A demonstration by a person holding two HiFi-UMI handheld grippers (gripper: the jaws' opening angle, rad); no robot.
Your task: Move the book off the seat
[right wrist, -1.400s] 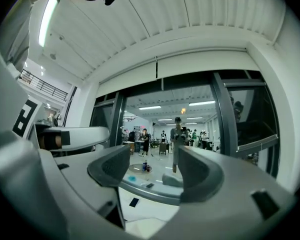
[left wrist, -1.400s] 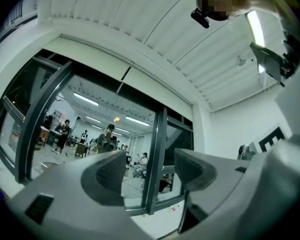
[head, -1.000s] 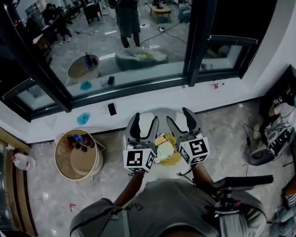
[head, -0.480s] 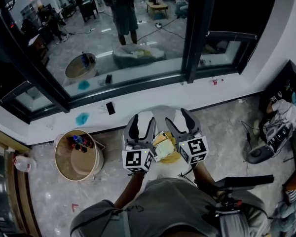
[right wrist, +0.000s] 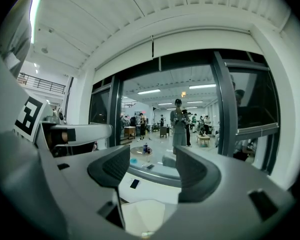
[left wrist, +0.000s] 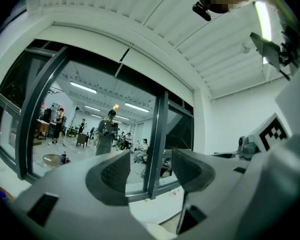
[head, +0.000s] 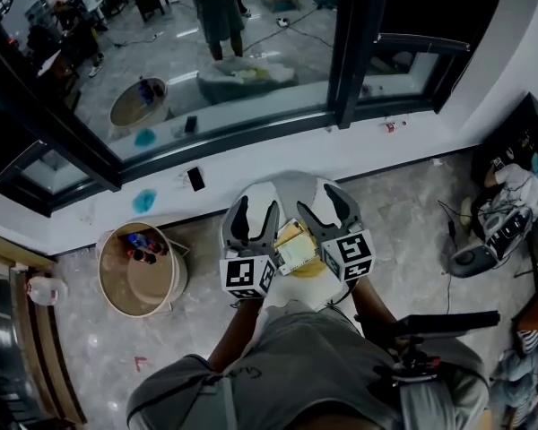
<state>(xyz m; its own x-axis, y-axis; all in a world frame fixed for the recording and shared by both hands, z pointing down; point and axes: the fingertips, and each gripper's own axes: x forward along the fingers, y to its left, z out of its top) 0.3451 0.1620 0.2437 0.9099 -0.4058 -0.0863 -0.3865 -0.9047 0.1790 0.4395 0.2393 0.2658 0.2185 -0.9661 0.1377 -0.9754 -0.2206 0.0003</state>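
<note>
The thin book (head: 296, 251) with a pale cover and a yellow edge is seen lying flat on the white rounded seat (head: 291, 189), between the two tool bodies and about level with their marker cubes. The left tongs (head: 254, 218) and right tongs (head: 327, 209) are both spread, with nothing between them, and are aimed past the book toward the dark-framed window (head: 206, 79). A pull-back and dip is judged necessary. Neither side is clearly nearer, and the book's long axis cannot be told
</note>
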